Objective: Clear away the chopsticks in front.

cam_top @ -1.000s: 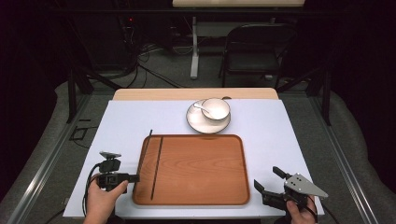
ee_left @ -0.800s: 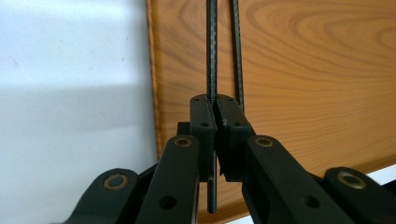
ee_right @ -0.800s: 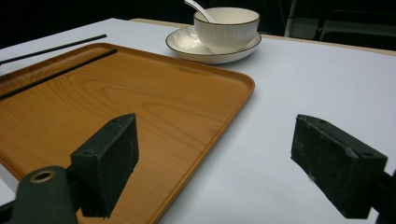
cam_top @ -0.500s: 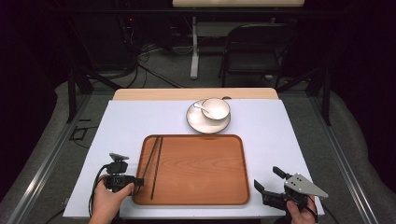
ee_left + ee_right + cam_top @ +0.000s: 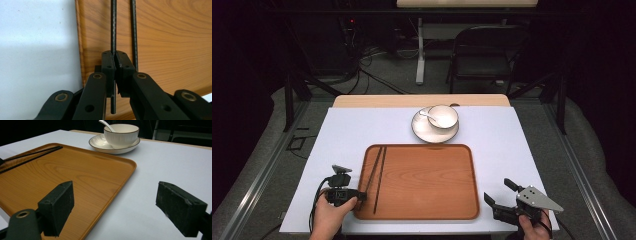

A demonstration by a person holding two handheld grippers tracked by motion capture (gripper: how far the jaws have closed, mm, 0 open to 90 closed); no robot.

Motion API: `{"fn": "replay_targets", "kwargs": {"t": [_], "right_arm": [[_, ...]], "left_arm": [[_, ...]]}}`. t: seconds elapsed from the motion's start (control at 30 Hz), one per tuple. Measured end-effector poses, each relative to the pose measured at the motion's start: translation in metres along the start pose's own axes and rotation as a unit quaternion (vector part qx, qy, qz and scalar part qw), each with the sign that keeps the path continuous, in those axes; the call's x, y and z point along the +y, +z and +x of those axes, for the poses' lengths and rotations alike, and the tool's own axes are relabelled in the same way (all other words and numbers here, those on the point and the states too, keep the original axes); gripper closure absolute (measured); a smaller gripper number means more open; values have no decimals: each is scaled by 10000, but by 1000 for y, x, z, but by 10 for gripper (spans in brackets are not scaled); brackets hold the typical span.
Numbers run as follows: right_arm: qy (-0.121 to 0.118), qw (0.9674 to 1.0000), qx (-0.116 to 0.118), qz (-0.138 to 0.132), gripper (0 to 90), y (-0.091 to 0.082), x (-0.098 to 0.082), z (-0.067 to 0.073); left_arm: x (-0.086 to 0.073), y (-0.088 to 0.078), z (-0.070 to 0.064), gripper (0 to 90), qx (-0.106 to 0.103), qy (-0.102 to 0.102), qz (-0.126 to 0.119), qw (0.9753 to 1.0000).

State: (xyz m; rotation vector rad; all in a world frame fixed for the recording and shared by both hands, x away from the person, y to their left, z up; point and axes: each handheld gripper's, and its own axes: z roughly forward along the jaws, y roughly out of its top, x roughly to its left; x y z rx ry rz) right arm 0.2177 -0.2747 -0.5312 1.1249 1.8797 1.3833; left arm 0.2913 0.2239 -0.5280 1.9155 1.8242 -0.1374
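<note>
A white sheet covers the table [image 5: 522, 150] in a dark room, with one wooden tray [image 5: 422, 182] at its near edge. My left hand [image 5: 329, 217] rests at the tray's left rim, its gripper [image 5: 115, 58] pinched tight on one of two thin black chopsticks [image 5: 113, 27]; the second chopstick [image 5: 134, 32] lies just beside it on the smooth grained wood. My right hand [image 5: 534, 227] sits off the tray's right corner, its gripper [image 5: 115, 207] spread wide over bare sheet. Beyond, one ribbed white bowl [image 5: 443, 116] with a spoon [image 5: 430, 117] stands on one saucer [image 5: 424, 131].
</note>
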Motion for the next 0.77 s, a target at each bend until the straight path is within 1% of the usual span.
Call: {"fn": "replay_targets", "kwargs": {"t": [0.23,0.43,0.47,0.53,0.57,0.67,0.7,0.77], "right_arm": [[0,10000,4,3,147,0,0,0],[-17,10000,-3,3,147,0,0,0],[-17,10000,-3,3,147,0,0,0],[-17,10000,-3,3,147,0,0,0],[-19,10000,-5,2,147,0,0,0],[-17,10000,-9,2,147,0,0,0],[-17,10000,-9,2,147,0,0,0],[-2,10000,-7,0,147,0,0,0]], "left_arm": [[0,0,1,841,41,52,20,10000],[-1,0,2,831,54,61,-25,10000],[-2,0,2,831,36,36,-25,10000],[-2,-2,3,821,18,61,-54,10000],[-2,-4,3,814,11,55,-103,9999],[-3,-9,3,740,-54,97,-211,9997],[-3,-10,3,740,-88,76,-307,9995],[-4,-15,3,680,-113,113,-445,9989]]}}
